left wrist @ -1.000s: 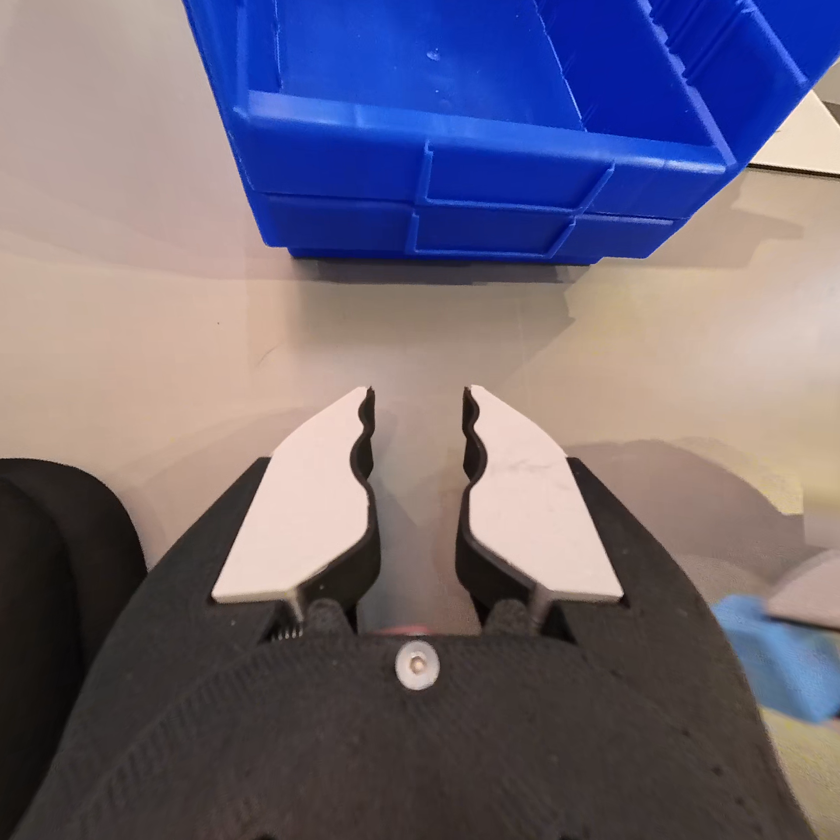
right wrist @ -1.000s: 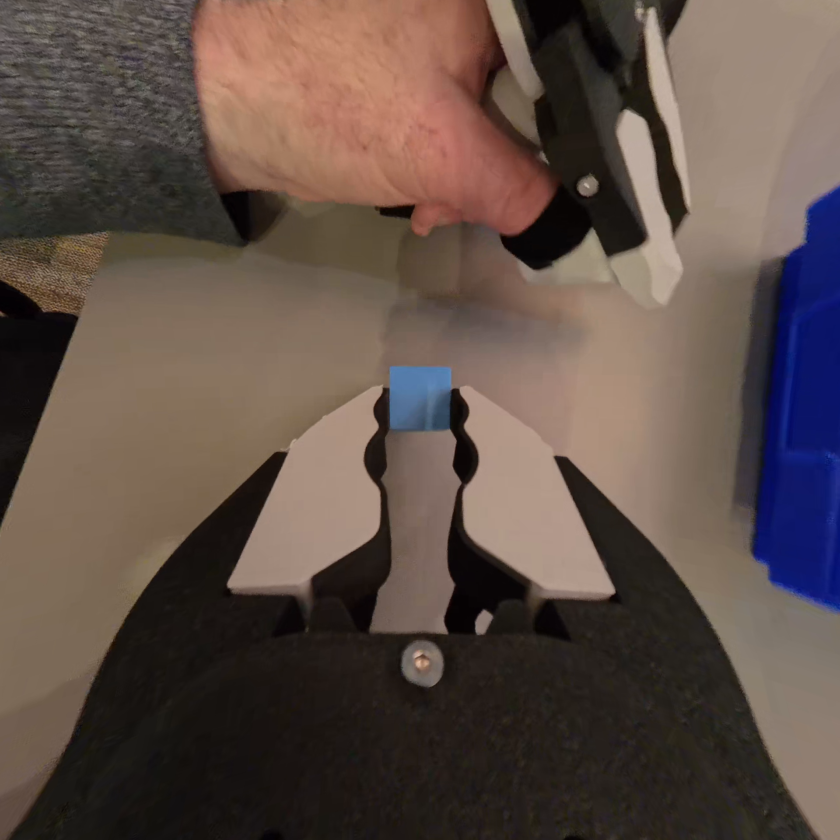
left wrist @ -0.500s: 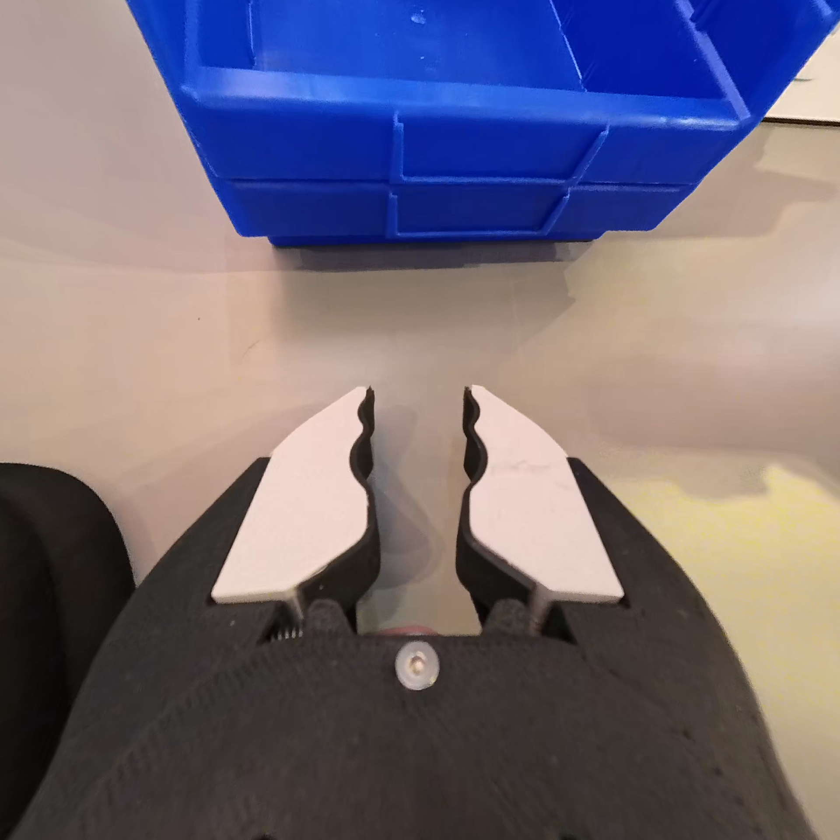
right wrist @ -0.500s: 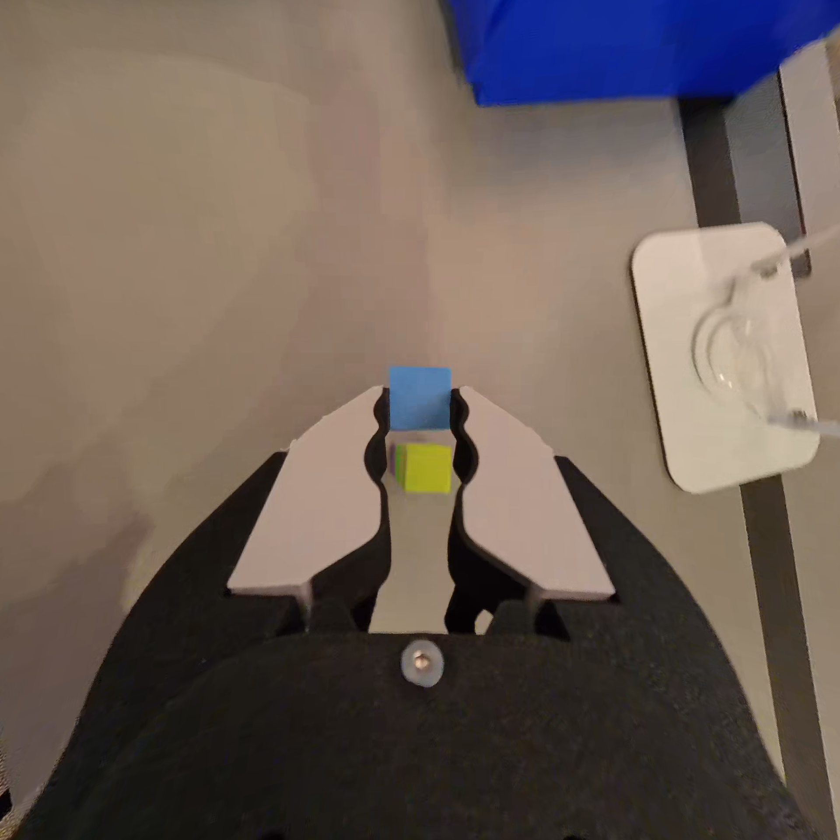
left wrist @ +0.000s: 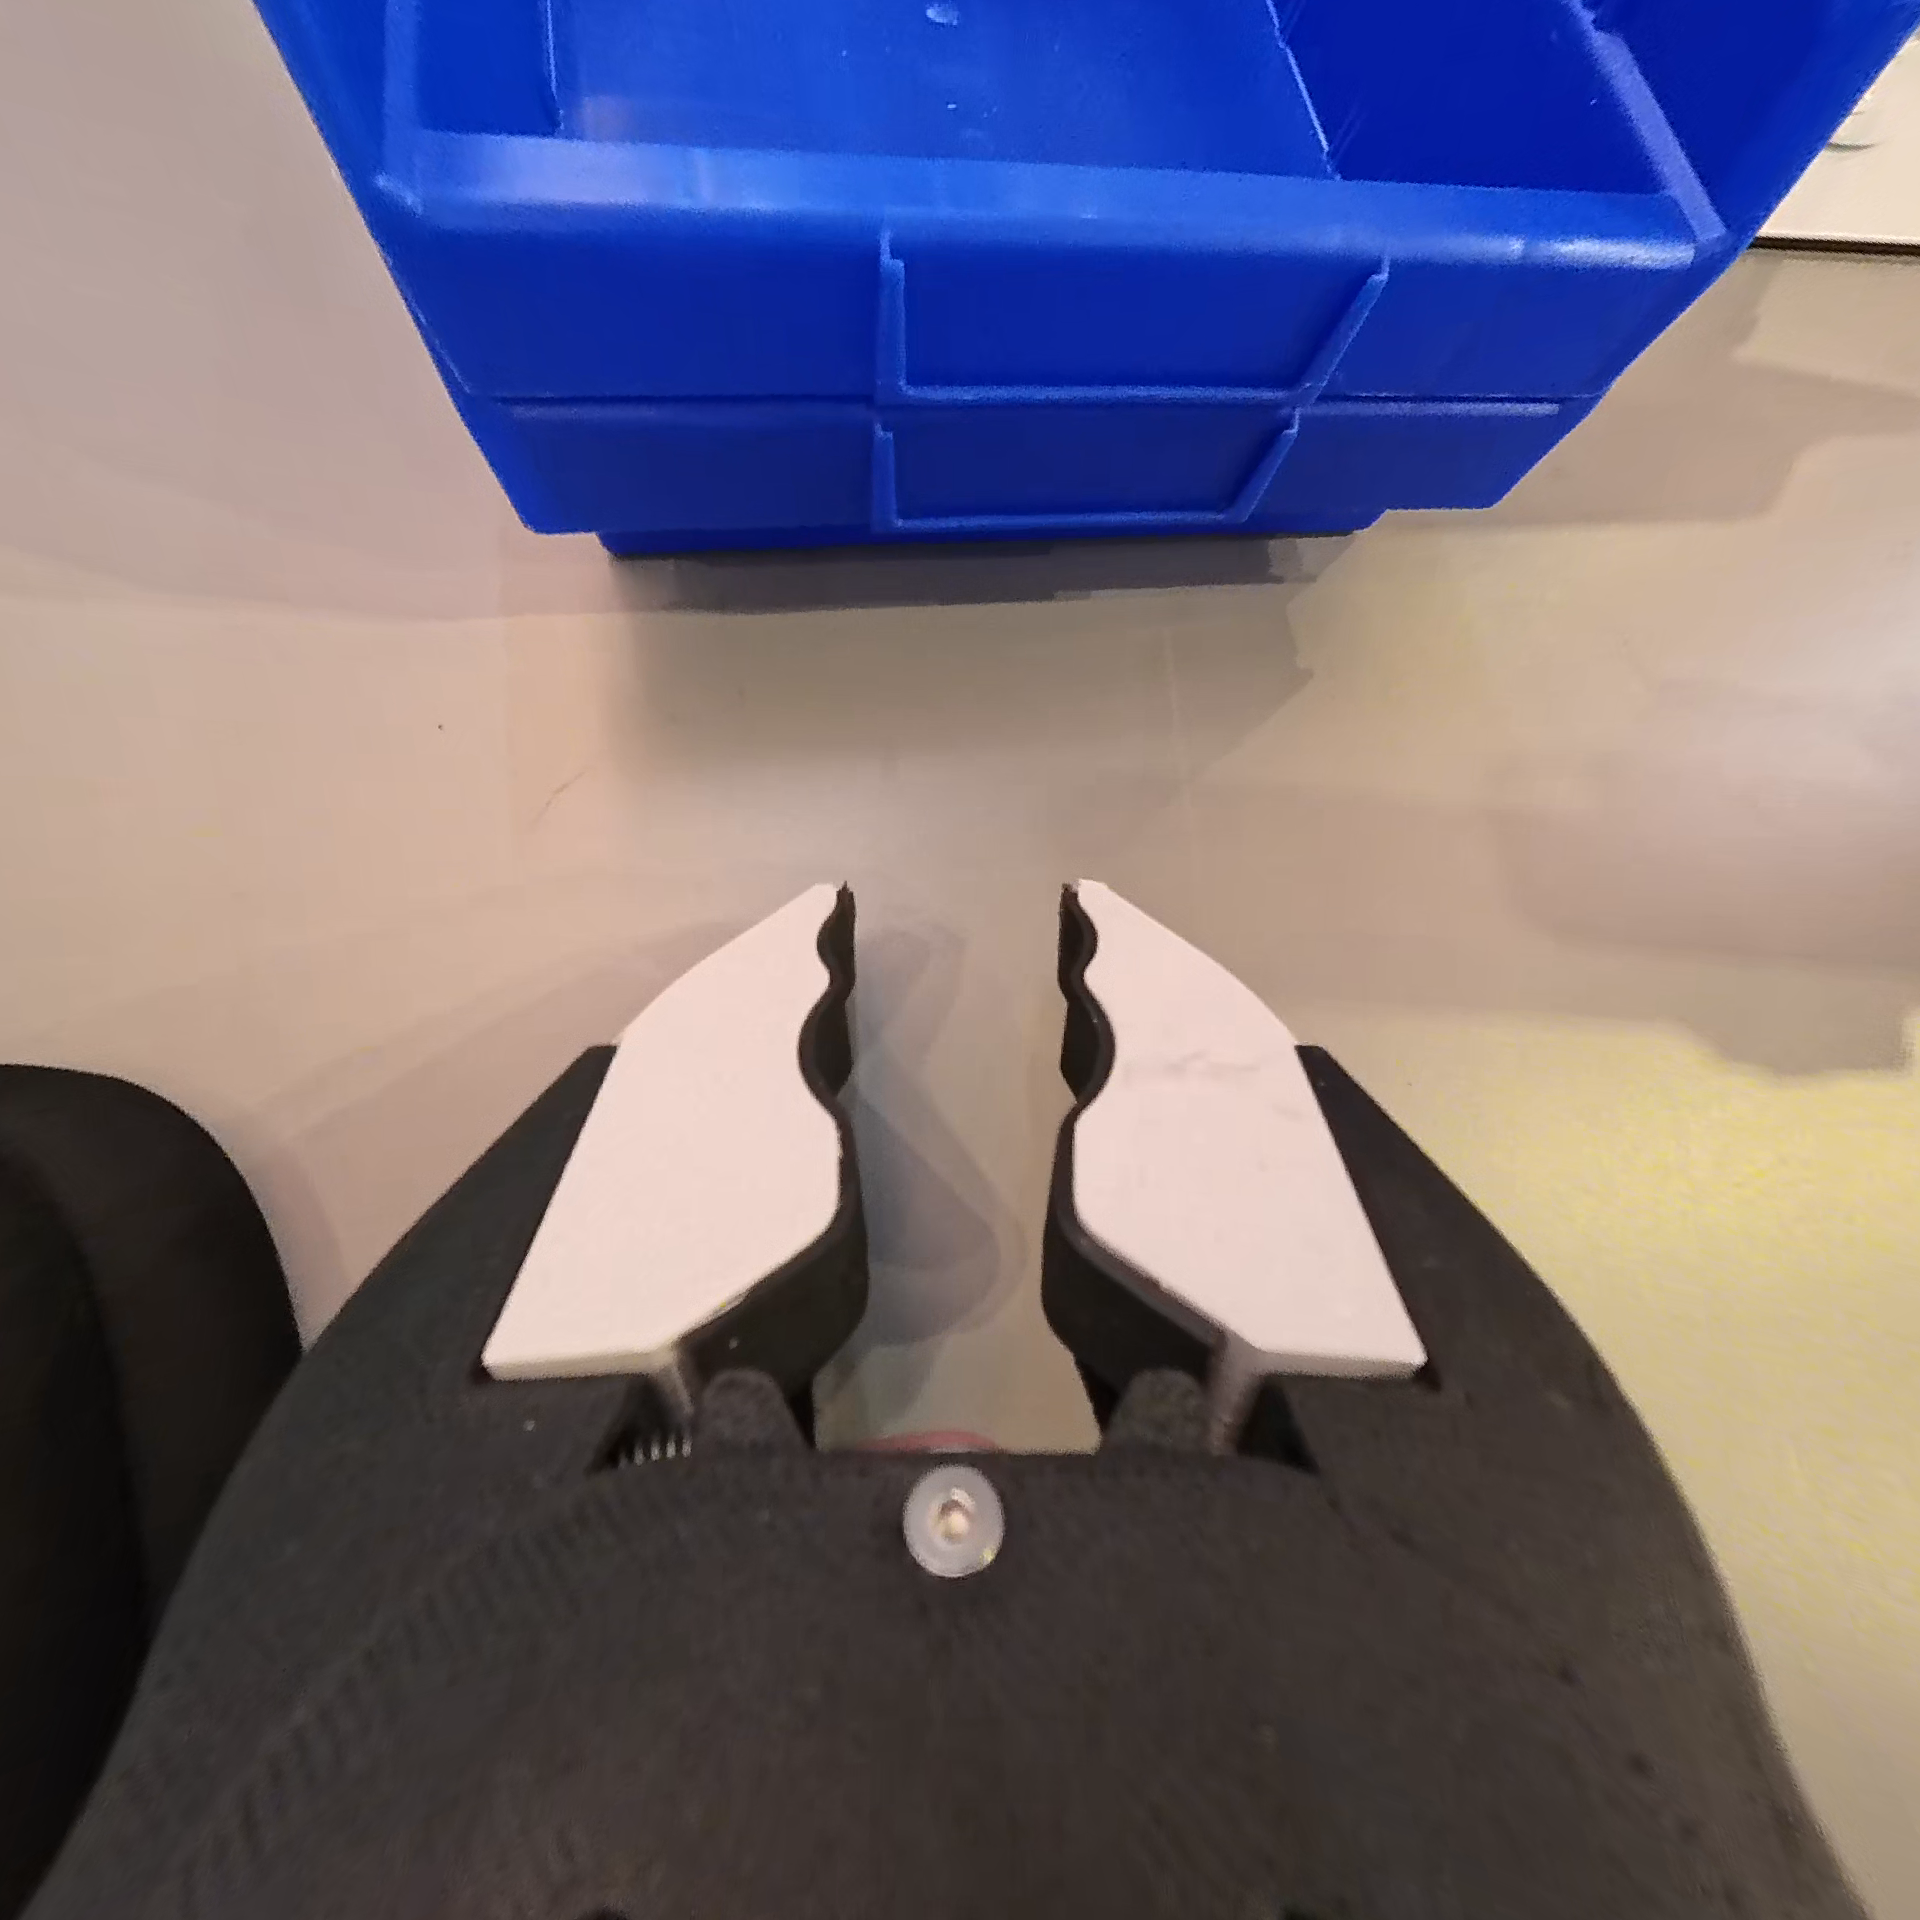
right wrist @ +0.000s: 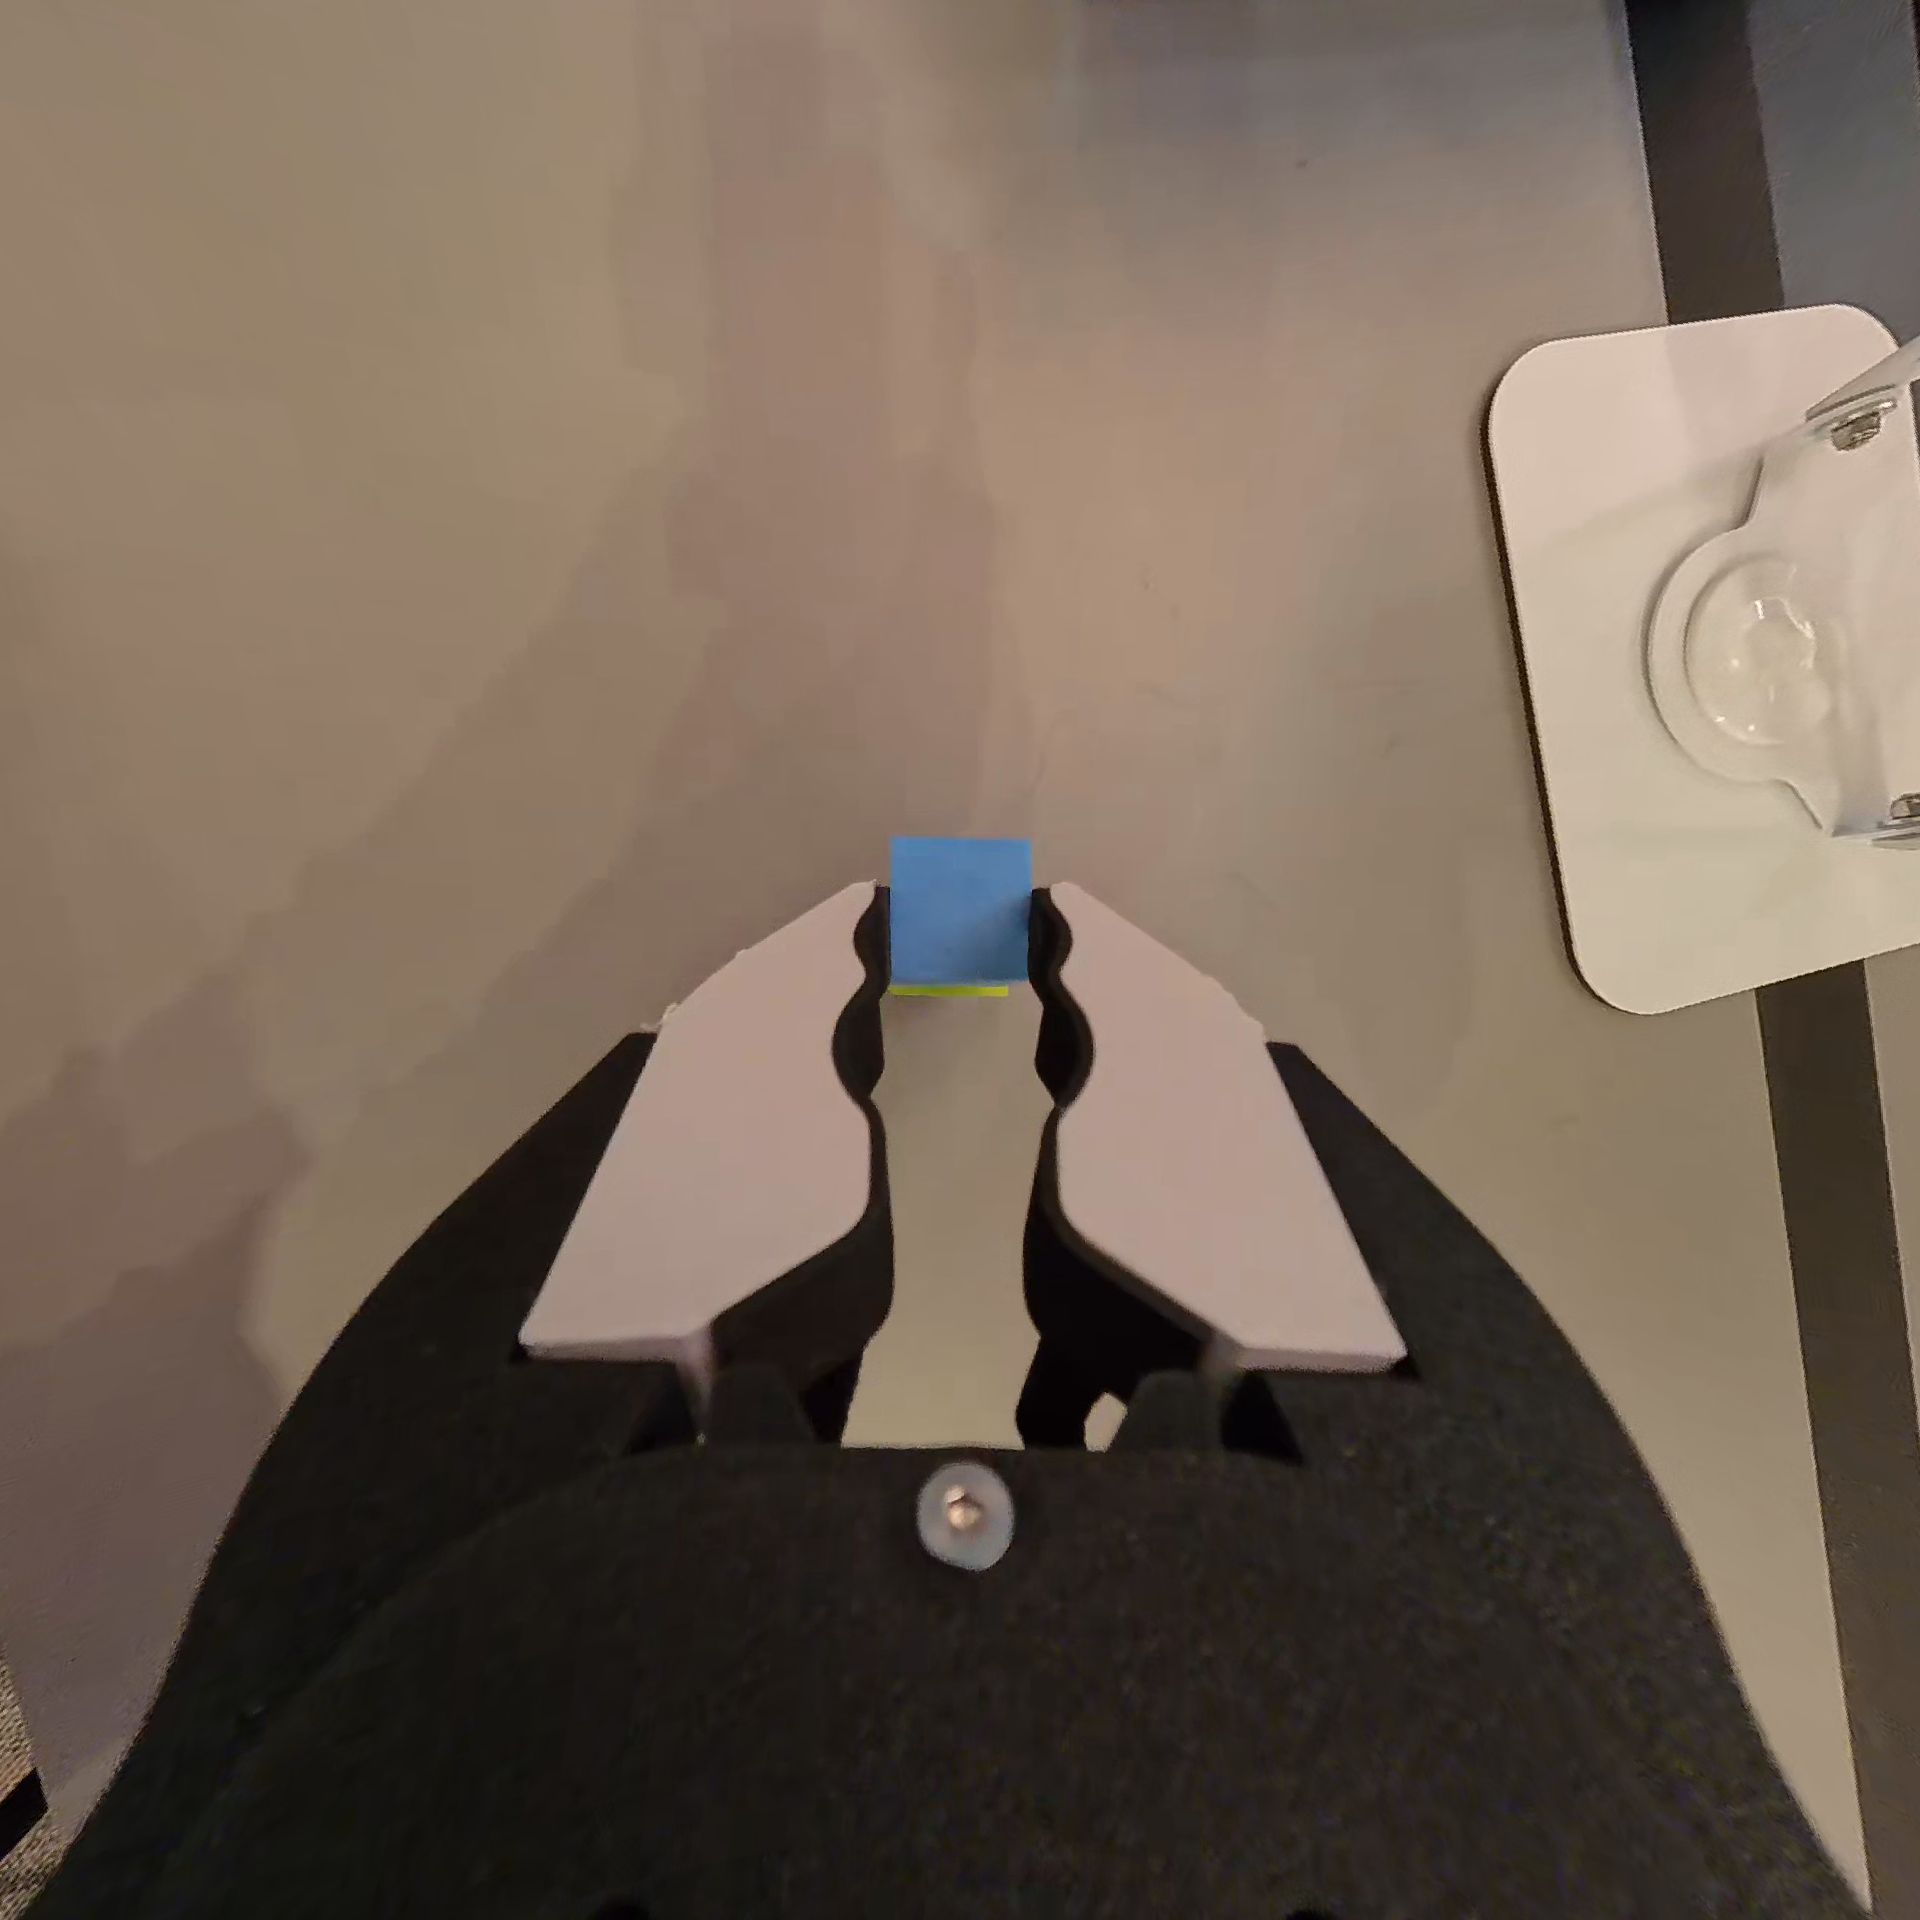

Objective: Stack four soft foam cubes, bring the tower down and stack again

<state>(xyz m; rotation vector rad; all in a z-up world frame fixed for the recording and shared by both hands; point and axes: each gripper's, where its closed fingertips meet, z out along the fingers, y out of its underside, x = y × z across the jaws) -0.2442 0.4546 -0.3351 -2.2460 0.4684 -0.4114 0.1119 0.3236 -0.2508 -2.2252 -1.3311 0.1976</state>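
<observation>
Grey table (right wrist: pixel 520 520), stacking step: your right gripper (right wrist: pixel 961 925) pinches the blue cube (right wrist: pixel 959 909) at its tips, directly over the yellow cube (right wrist: pixel 951 991) peeking at 6 o'clock, so lower squarely and release; left gripper (left wrist: pixel 956 904) hangs part-open, empty, bin (left wrist: pixel 935 312) at 12.

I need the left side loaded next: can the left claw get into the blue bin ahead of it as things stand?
Probably yes. The left claw is open and holds nothing, the blue bin sits straight ahead with its top open, and only bare table lies between them.
</observation>
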